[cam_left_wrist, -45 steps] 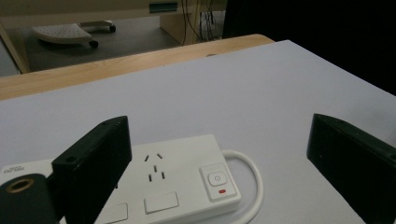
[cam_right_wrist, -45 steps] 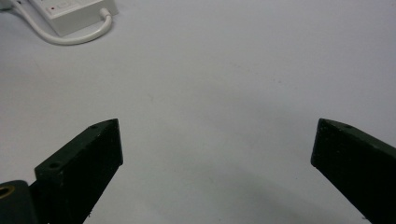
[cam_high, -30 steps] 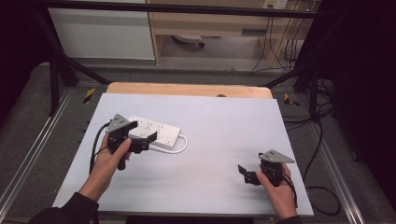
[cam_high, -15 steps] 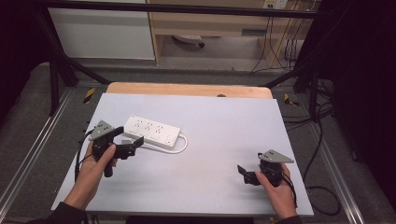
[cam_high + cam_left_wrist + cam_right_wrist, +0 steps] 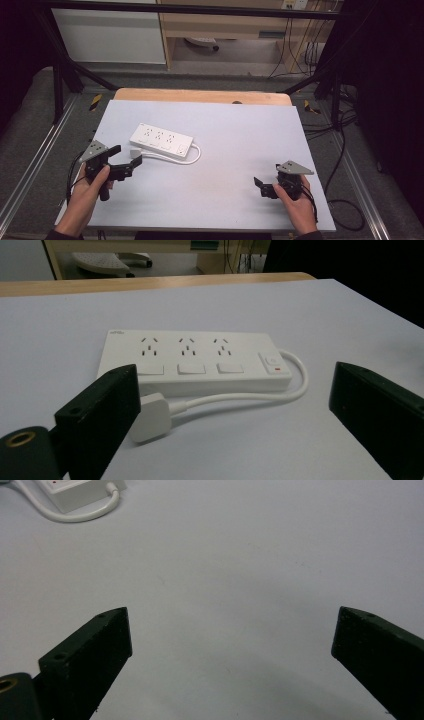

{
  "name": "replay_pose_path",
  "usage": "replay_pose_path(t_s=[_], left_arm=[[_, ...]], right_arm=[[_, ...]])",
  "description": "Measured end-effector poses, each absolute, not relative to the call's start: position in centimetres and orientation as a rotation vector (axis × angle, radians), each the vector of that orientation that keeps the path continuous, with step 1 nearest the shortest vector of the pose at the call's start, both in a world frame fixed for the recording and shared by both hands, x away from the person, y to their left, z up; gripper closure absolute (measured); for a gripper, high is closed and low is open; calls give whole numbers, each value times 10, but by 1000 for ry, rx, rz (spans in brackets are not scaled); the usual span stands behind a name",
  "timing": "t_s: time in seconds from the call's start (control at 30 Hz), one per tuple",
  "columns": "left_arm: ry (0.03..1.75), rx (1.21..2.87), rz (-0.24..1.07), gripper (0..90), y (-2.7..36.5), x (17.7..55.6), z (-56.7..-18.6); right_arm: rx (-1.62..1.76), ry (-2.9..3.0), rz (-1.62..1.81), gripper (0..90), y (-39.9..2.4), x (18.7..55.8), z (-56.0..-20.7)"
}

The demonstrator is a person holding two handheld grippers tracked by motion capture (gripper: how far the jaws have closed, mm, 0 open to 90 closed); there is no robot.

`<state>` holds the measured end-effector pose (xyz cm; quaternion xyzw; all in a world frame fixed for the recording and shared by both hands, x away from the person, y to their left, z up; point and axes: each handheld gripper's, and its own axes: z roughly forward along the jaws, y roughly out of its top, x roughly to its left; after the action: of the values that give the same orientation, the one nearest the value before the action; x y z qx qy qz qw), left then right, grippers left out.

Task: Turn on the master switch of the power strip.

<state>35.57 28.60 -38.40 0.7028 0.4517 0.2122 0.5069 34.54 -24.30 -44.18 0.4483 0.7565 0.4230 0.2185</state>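
Note:
A white power strip (image 5: 161, 140) with three sockets lies flat on the table's left half. Its white cable (image 5: 194, 154) loops round from the right end to a flat plug (image 5: 135, 151) beside the strip's near edge. My left gripper (image 5: 125, 155) is open, just near-left of the plug, touching nothing. In the left gripper view the strip (image 5: 192, 360) and plug (image 5: 152, 415) lie ahead of the open left gripper (image 5: 234, 385). My right gripper (image 5: 261, 186) is open over bare table at the near right. The right gripper view looks past the open right gripper (image 5: 232, 617) to the strip's end (image 5: 75, 492).
The pale grey table top (image 5: 235, 125) has a wooden strip (image 5: 200, 95) along its far edge. Black frame bars (image 5: 60, 80) stand at the left and right. Cables (image 5: 345, 150) trail on the floor to the right.
My left gripper has drawn back from over the power strip toward the near left and now sits lower, off the strip. The right gripper has stayed in place.

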Motion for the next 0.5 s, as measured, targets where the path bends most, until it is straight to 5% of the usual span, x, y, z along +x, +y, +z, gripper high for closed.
replay_pose_path(t_s=[0.5], left_arm=[[1077,1684,515,63,295,336,-390]], right_arm=[[1245,2097,1169,31,-243,346,-442]])
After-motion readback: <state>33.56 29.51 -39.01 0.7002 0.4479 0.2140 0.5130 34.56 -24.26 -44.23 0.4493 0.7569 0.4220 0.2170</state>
